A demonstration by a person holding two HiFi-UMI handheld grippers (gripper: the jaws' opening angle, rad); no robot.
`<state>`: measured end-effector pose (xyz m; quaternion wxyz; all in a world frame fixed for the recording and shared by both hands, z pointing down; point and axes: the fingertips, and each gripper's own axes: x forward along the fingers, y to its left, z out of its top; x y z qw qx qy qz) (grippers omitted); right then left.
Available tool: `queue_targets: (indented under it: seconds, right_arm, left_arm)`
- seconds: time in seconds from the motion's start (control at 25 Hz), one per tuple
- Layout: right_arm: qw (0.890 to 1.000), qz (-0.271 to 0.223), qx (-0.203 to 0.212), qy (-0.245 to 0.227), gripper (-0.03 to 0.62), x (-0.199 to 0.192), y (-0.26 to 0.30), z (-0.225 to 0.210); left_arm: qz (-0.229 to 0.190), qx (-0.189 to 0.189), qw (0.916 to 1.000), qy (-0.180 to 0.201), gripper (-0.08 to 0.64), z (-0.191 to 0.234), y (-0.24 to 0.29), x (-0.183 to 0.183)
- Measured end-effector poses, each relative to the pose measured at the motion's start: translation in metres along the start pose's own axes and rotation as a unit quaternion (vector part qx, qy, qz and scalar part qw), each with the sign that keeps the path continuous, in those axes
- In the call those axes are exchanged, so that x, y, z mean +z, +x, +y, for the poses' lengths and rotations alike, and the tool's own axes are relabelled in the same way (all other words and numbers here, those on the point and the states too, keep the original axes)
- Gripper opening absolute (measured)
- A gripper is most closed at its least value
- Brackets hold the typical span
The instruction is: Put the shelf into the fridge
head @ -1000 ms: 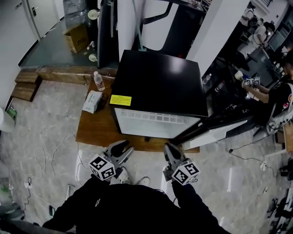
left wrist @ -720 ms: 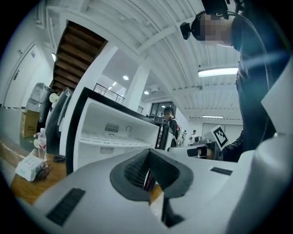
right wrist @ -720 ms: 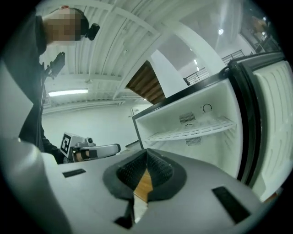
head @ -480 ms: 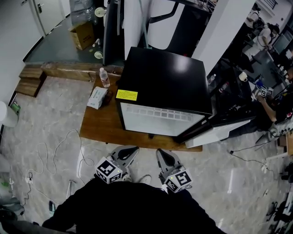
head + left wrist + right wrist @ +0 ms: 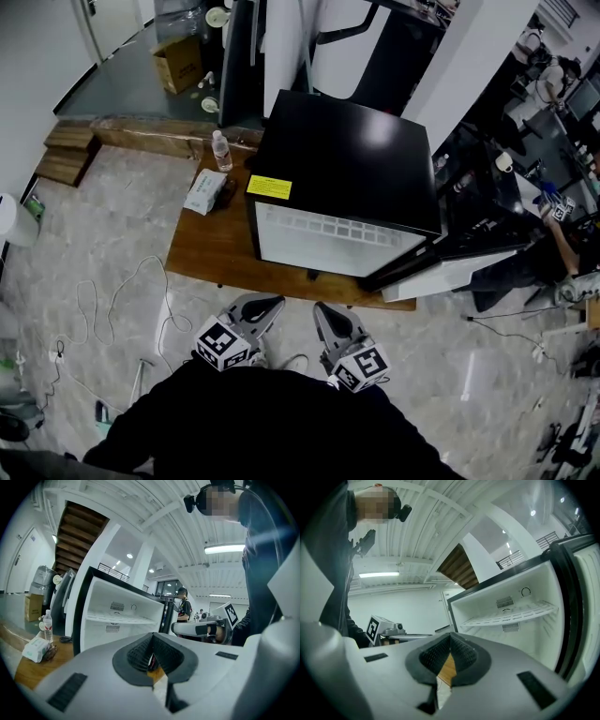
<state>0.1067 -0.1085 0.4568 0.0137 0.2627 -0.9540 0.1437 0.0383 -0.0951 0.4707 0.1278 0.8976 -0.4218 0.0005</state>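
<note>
Left tongs (image 5: 270, 305), right tongs (image 5: 323, 314) closed, empty; shelf (image 5: 511, 615) inside open fridge (image 5: 347, 169).

The left gripper (image 5: 152, 654) had its jaws pressed together with nothing between them. Past them stood the open fridge (image 5: 105, 595), white inside, with a shelf (image 5: 123, 619) lying level across its middle. On the wooden table (image 5: 33, 674), left of the fridge, sat a bottle (image 5: 47, 625) and a tissue pack (image 5: 35, 649). The right gripper (image 5: 180, 628) hung level at the right, and a person (image 5: 183, 605) stood far behind it.
</note>
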Motion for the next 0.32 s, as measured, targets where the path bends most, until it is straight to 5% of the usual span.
queue_targets:
  seconds: [0.32]
  right_arm:
    - [1.000, -0.011, 0.016, 0.015, 0.000, 0.0067, 0.0105, -0.0001]
  left_arm:
    - [0.004, 0.004, 0.9999, -0.014, 0.006, 0.0108, -0.0005, -0.0024]
